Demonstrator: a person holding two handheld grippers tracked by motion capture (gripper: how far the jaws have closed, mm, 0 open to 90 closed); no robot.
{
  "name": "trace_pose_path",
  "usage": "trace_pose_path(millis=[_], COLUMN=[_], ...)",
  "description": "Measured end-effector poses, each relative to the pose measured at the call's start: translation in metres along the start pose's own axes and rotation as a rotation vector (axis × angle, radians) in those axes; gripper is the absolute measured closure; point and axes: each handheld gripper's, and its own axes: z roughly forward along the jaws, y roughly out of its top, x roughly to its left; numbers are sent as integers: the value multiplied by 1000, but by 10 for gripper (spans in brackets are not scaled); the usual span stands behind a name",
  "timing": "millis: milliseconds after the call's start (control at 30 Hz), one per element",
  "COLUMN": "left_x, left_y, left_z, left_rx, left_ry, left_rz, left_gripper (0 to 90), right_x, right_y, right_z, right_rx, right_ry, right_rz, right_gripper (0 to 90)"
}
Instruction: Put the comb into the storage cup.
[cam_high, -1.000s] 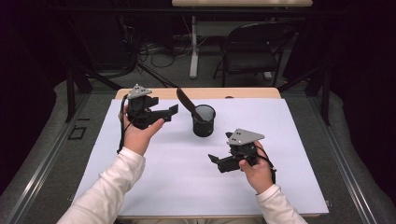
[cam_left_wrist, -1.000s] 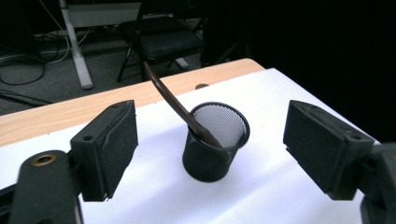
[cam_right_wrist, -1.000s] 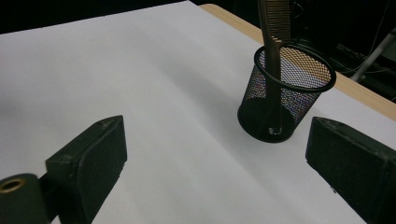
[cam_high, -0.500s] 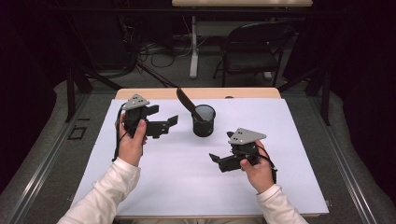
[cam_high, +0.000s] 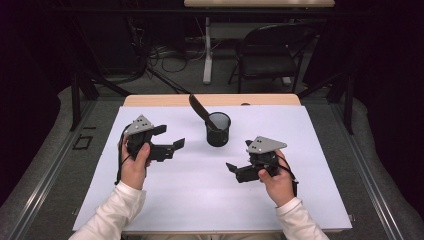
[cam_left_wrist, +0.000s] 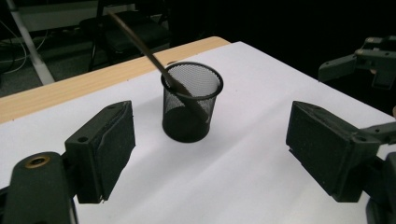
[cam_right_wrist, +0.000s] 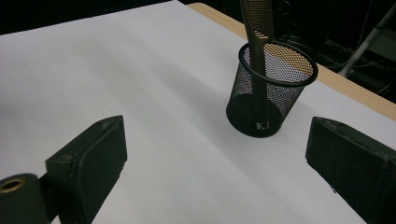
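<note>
A black mesh cup (cam_high: 218, 130) stands upright on the white sheet (cam_high: 200, 195), toward the far middle of the table. A dark brown comb (cam_high: 199, 109) leans out of it to the far left. My left gripper (cam_high: 169, 138) hovers left of the cup, open, with nothing between its jaws. To the cup's right and nearer the person, my right gripper (cam_high: 240, 157) is open and holds nothing. In the left gripper view the cup (cam_left_wrist: 191, 109) and comb (cam_left_wrist: 140, 44) sit beyond the left gripper (cam_left_wrist: 212, 149). In the right gripper view the cup (cam_right_wrist: 268, 93) and comb (cam_right_wrist: 257, 23) stand beyond the right gripper (cam_right_wrist: 224, 158).
A wooden table edge (cam_high: 165, 100) shows past the sheet's far side. Behind the table are a black chair (cam_high: 272, 50) and a white table leg (cam_high: 206, 50). The right gripper (cam_left_wrist: 369, 60) appears at the upper right of the left gripper view.
The left gripper has moved back toward the person and slightly left, away from the cup. The right gripper has stayed nearly still.
</note>
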Motion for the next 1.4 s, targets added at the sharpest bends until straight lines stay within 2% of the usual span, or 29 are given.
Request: trace_pose_path(millis=[233, 433, 500, 633, 867, 967, 1100, 1400], left_x=[13, 22, 24, 30, 33, 35, 38, 41], left_y=[-23, -48, -51, -68, -84, -93, -101, -113], left_z=[-12, -27, -29, -39, -50, -53, -55, -57], left_rx=[-32, -53, -51, -61, -72, -79, -86, -101], left_ry=[-31, -48, -48, -49, -46, -40, -30, -31], left_rz=[-6, -8, -11, -19, 4, -5, -23, -48], left_gripper=[156, 156, 156, 156, 156, 155, 155, 156], right_x=[3, 6, 6, 7, 5, 4, 2, -7], right_y=[0, -12, -14, -23, -35, -38, -45, -66], right_z=[-3, -9, -10, -17, -26, -28, -32, -46], right_rx=[5, 13, 13, -4, -24, -26, -33, -27], right_ry=[-24, -76, -85, -120, -145, -150, -148, -188], right_rz=[9, 22, 24, 35, 67, 72, 101, 150], right_gripper=[53, 52, 52, 52, 52, 53, 53, 52])
